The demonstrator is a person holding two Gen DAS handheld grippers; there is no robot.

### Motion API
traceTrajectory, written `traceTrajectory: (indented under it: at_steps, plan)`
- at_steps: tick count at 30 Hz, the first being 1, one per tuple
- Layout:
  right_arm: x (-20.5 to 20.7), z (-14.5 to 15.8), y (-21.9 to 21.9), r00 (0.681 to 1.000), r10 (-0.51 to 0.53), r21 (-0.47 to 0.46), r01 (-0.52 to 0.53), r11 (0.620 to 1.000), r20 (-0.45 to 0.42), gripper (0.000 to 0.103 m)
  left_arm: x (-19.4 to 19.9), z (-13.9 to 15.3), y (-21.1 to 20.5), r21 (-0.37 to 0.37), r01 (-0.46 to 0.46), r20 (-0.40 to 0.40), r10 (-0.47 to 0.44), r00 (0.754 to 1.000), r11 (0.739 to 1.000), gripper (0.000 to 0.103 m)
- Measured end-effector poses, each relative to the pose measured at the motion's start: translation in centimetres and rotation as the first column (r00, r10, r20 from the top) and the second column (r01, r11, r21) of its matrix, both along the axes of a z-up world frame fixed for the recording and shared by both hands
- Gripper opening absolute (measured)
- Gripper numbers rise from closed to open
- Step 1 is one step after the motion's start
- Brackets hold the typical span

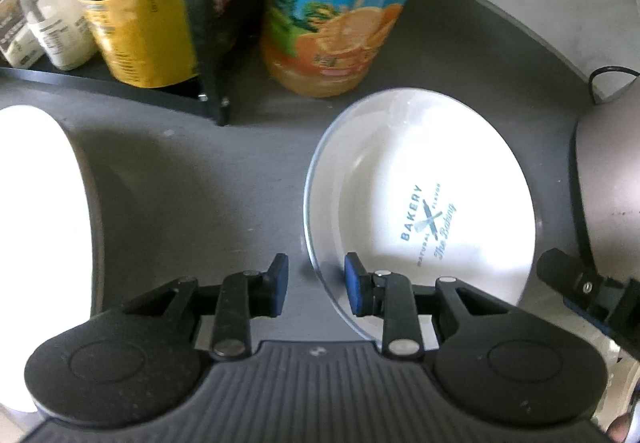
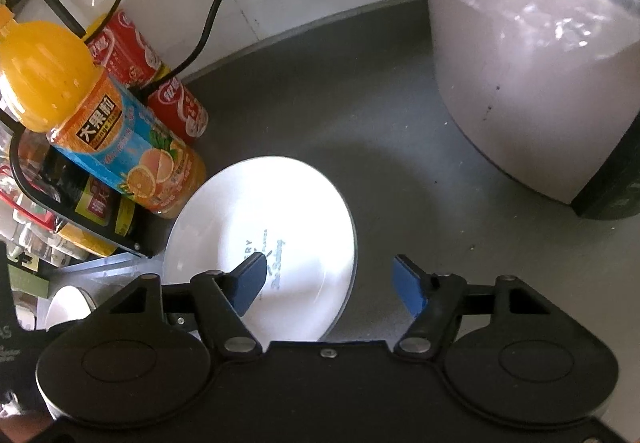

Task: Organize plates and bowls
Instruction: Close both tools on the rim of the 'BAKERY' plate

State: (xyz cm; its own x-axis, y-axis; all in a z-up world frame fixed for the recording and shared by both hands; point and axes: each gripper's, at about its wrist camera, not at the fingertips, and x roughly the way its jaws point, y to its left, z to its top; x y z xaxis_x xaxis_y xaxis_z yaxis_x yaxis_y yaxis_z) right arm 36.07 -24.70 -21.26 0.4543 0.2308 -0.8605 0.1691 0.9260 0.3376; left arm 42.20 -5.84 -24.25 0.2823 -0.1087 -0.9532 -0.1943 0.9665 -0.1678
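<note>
Two grippers flank the white plate (image 1: pixel 424 203) on the tabletop (image 1: pixel 192 179): left gripper (image 1: pixel 316 285) narrowly parted astride its near-left rim, right gripper (image 2: pixel 330 283) wide open astride its right rim, both empty.

Both grippers are looking pretty much identical: the left gripper (image 1: pixel 316 283) and the right gripper (image 2: pixel 330 283) are wearing matte black bodies with round hubs. Silver pivot screws are shining on the linkage arms, and blue pads (image 1: pixel 354 283) are lining the fingers nearest the white plate (image 1: pixel 460 171).
</note>
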Motion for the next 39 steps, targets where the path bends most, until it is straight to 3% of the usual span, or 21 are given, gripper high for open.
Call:
traceTrajectory:
  at_steps: [6, 11, 19, 24, 36, 39]
  plan:
    - [0.8, -0.9, 1.0, 0.998, 0.039, -0.003, -0.039, 0.999, -0.056, 0.067, 0.5, 0.3, 0.5, 0.045, 0.0, -0.002, 0.0, 1.0, 0.999, 0.028]
    - [1.2, -1.6, 1.4, 0.993, 0.075, 0.017, -0.073, 0.997, -0.087, 0.06, 0.4, 0.2, 1.8, 0.029, -0.031, -0.004, 0.031, 1.0, 0.999, 0.028]
    - [2.4, -2.9, 0.0, 0.988, 0.052, 0.054, -0.044, 0.998, -0.148, 0.047, 0.8, -0.5, 1.8, -0.014, -0.065, 0.004, 0.065, 0.998, 0.998, 0.023]
    - [3.2, -3.3, -0.4, 0.985, 0.048, 0.066, -0.037, 0.997, -0.164, 0.044, 1.2, -0.6, 1.6, -0.025, -0.075, 0.008, 0.076, 0.997, 0.997, 0.019]
    - [5.7, -4.9, 1.3, 0.966, 0.095, 0.014, -0.094, 0.995, -0.24, 0.037, 2.1, -0.6, 1.4, -0.023, -0.065, 0.027, 0.065, 0.998, 0.998, 0.019]
    - [6.1, -5.0, 1.6, 0.965, 0.105, 0.01, -0.106, 0.994, -0.242, 0.023, 2.2, -0.5, 1.6, -0.029, -0.062, 0.019, 0.063, 0.998, 0.998, 0.019]
